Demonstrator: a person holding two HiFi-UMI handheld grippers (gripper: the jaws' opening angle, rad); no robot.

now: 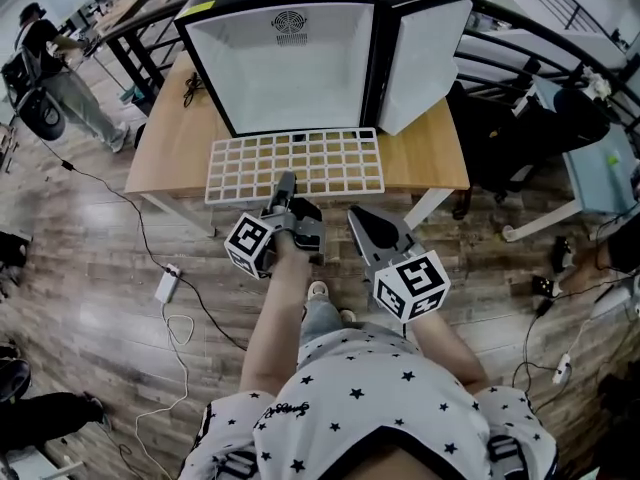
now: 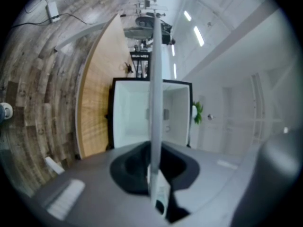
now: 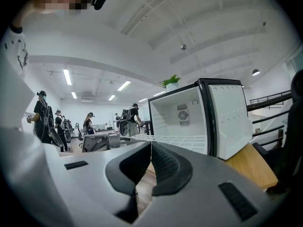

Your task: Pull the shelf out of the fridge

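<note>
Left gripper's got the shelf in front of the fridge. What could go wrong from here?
1. The shelf is held only by the left gripper, at the middle of its near edge; it may pivot or slip.
2. The right gripper is shut, empty and off the shelf, so nothing backs it up.
3. The shelf's right end lies near the open fridge door; a swing could knock it.

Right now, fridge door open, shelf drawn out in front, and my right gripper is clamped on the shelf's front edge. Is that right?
No: the left gripper clamps the shelf at its front edge, as the left gripper view shows; the right gripper is shut on nothing. The rest holds.
</note>
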